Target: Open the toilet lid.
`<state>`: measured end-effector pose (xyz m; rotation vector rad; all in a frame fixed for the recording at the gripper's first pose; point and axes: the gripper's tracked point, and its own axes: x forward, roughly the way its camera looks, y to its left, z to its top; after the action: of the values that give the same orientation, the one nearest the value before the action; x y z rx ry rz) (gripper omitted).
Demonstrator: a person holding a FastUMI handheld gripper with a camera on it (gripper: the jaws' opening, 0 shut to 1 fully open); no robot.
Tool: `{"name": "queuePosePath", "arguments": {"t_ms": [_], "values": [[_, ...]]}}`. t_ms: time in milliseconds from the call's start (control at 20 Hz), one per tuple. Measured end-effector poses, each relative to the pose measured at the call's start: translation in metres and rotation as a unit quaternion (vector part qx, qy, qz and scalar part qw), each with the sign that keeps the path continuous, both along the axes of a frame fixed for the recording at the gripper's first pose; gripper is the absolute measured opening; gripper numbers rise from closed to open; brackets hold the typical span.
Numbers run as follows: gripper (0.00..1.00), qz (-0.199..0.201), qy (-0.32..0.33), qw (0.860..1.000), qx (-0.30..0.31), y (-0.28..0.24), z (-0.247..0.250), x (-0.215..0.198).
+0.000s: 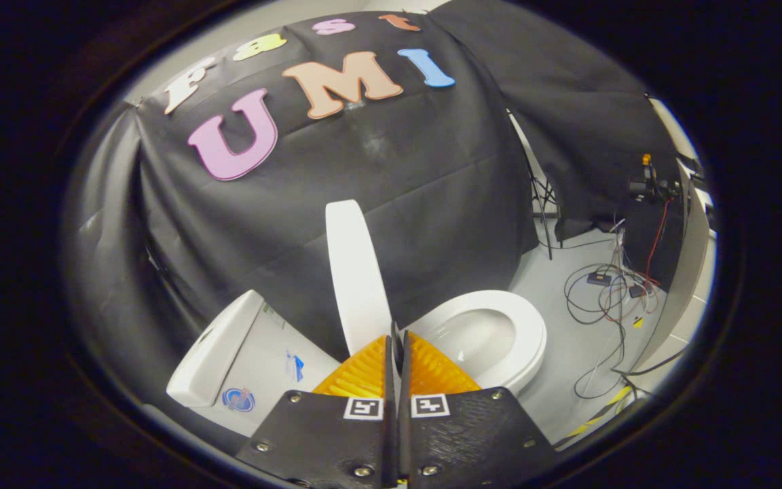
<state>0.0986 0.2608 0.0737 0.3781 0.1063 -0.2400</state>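
We see the toilet lid (357,272) standing upright just ahead of our tongs (396,339), pressed together on nothing; bowl (493,333) beside lid lies open, floor (567,353) beyond

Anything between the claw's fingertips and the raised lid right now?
Nothing: in the gripper view the closed claw sits right at the base of the upright lid, no gap visible.

The pale grey floor (567,353) carries a white toilet (493,339), which stands on it just ahead of the tool (396,339); the tool's two orange fingers (364,373) are pressed together with nothing between them. To the right of the toilet, loose black and red cables (601,299) lie in loops on the floor. Nearer, at the right, yellow-and-black striped tape (601,418) runs along it.
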Motion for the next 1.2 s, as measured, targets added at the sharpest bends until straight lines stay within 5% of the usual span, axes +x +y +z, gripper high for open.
{"name": "queuePosePath", "arguments": {"t_ms": [1200], "values": [[0.01, 0.067, 0.009, 0.99, -0.123, 0.092, 0.005, 0.0]]}}
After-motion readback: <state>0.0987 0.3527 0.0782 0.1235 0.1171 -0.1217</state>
